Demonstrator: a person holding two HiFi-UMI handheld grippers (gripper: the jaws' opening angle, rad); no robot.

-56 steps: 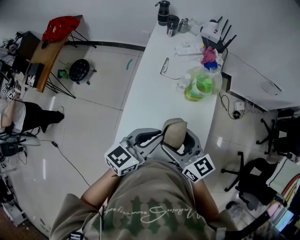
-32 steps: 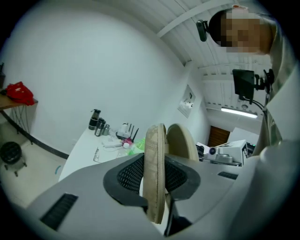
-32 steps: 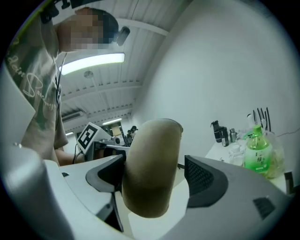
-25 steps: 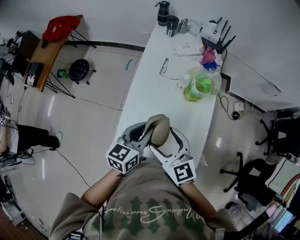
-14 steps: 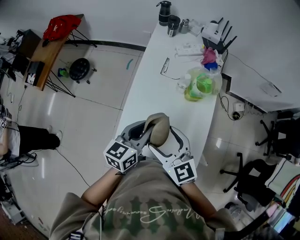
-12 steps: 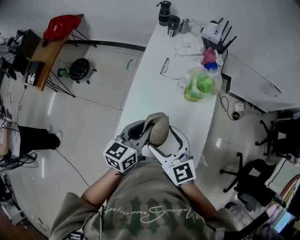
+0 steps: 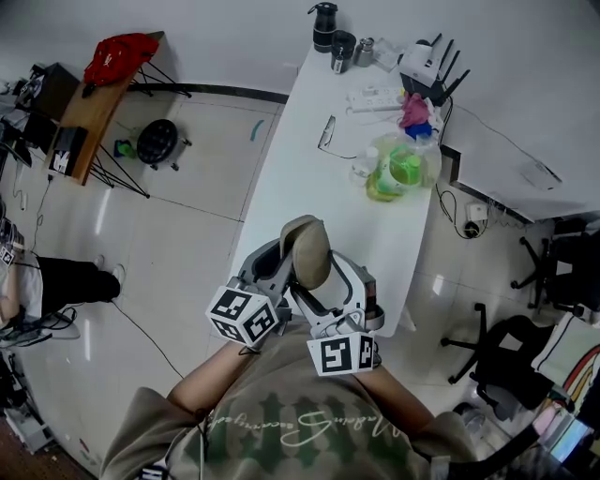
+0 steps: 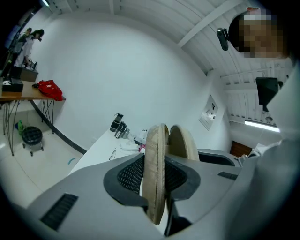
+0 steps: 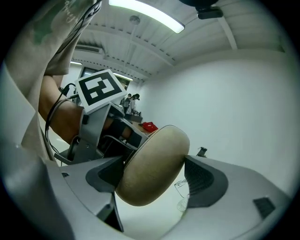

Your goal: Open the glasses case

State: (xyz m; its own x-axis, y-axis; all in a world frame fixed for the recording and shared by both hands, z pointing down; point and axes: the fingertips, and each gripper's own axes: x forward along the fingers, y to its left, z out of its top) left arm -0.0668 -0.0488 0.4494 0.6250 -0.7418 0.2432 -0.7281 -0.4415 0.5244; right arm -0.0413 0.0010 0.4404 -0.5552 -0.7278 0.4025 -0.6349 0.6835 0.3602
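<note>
The beige oval glasses case (image 7: 305,251) is held up on edge over the near end of the white table (image 7: 309,178). My left gripper (image 7: 281,267) comes in from the left and my right gripper (image 7: 330,281) from the right. In the left gripper view the case (image 8: 156,173) is edge-on with its zip seam showing, the two dark pads (image 8: 129,176) pressed on one shell. The other shell (image 8: 183,145) stands slightly apart behind it. In the right gripper view my right gripper (image 9: 157,180) closes round the rounded shell (image 9: 152,166).
A pair of eyeglasses (image 7: 327,132) lies farther up the table. Beyond are a green and yellow bottle pack (image 7: 398,169), a power strip (image 7: 375,97), a router (image 7: 422,61) and dark bottles (image 7: 325,25). A stool (image 7: 157,141) stands on the floor to the left.
The right gripper has rolled, its marker cube swinging left and lower in the head view. The case has tipped more upright and shifted a little left. The left gripper has barely moved.
</note>
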